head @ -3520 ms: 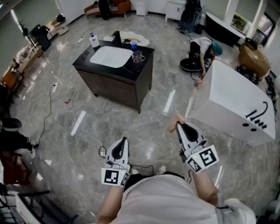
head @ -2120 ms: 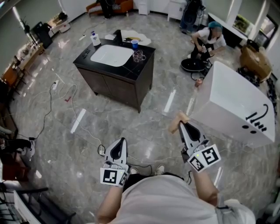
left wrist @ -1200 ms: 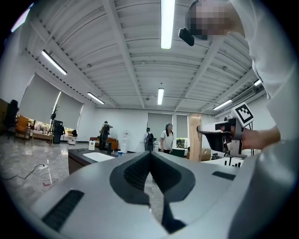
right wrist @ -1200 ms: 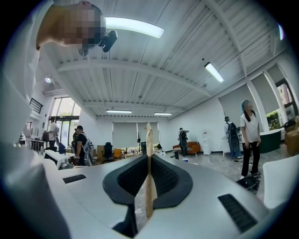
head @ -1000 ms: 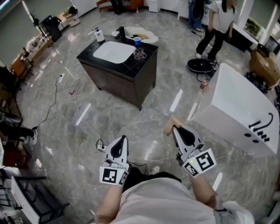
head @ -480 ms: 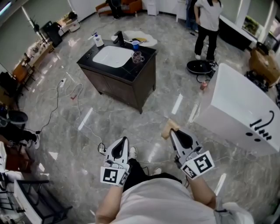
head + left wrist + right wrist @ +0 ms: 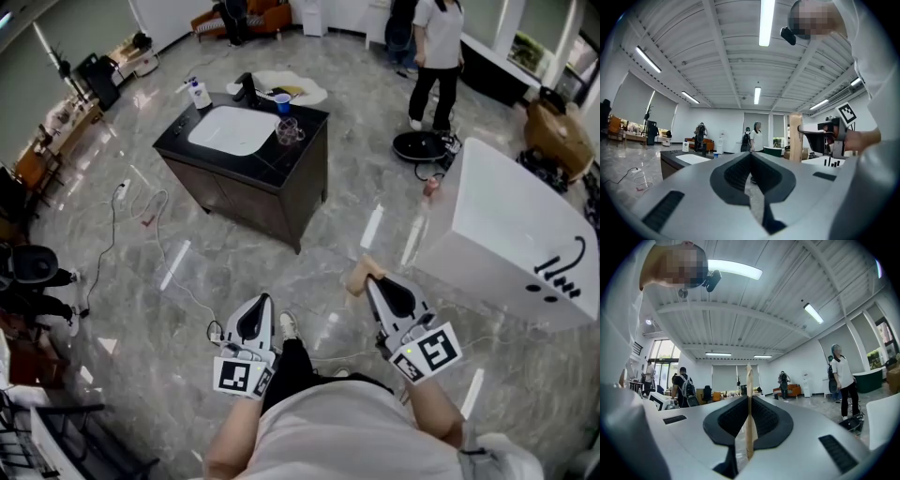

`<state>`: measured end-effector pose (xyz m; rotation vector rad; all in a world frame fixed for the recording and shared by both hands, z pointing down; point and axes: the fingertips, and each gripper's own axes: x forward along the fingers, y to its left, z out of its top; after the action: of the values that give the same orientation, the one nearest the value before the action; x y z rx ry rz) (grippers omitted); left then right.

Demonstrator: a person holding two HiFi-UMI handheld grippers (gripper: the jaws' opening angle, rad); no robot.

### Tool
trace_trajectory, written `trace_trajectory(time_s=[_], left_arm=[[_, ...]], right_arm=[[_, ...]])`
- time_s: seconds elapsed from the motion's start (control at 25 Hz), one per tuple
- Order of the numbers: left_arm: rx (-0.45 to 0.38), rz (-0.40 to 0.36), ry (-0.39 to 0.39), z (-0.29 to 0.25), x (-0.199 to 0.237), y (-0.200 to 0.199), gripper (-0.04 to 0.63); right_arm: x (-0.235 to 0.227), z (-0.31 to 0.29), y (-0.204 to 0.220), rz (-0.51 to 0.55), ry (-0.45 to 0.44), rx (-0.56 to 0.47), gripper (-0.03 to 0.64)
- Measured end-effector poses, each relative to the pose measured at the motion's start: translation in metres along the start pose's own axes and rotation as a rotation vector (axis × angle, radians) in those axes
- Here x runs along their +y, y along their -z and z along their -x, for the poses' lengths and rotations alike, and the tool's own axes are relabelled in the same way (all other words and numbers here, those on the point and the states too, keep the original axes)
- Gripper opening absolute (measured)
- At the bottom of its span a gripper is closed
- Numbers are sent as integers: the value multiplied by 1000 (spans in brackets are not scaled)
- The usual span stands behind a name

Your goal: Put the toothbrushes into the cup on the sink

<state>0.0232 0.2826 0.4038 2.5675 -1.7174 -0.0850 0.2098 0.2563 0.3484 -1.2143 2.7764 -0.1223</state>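
Right gripper (image 7: pixel 749 401): jaws clamped on a thin tan wooden slab (image 7: pixel 749 418), seen edge-on in the right gripper view and sticking up past the tips. In the head view the slab pokes out ahead of the jaws as a small tan block. Can't tell what the slab actually is.

Left gripper (image 7: pixel 751 157): jaws together at the tips, nothing between them, only floor showing through the slot lower down.

Both grippers are held low in front of the person's torso, side by side and apart, over grey marble floor (image 7: pixel 328 244). One shoe (image 7: pixel 287 325) sits just beside the left gripper.

Sink cabinet (image 7: pixel 272 192) is well ahead and left of centre: dark body, black counter, white basin (image 7: pixel 225 129). On the counter:
- blue cup (image 7: pixel 282 98) at the back, just beside the black faucet (image 7: pixel 246 86)
- clear glass mug (image 7: pixel 289 131) near the right edge of the counter
- white bottle (image 7: pixel 198 93) at the back left corner

Toothbrushes are too small to make out at this range.

A white bathtub (image 7: pixel 506 225) is to the right, near the right gripper. A person in a white top and dark trousers (image 7: pixel 433 47) stands beyond it, next to a round black object (image 7: pixel 417 145) on the floor. Loose cables (image 7: pixel 155 216) run across the floor left of the cabinet.
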Motion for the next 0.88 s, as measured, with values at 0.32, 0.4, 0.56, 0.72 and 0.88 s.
trace_trajectory(time_s=[0.32, 0.4, 0.56, 0.72, 0.88], left_arm=[[3, -1, -6, -40, 58, 0, 2], [4, 10, -3, -50, 67, 2, 2], [12, 27, 0, -65, 85, 5, 2], [18, 40, -11, -79, 107, 11, 2], [27, 59, -22, -95, 127, 18, 2]], right_arm=[[-21, -61, 4, -3, 18, 3, 49], [-22, -75, 7, -7, 16, 14, 49], [-24, -101, 12, -9, 7, 37, 49], [-29, -126, 20, -16, -4, 57, 49], [-36, -151, 29, -17, -13, 86, 49]])
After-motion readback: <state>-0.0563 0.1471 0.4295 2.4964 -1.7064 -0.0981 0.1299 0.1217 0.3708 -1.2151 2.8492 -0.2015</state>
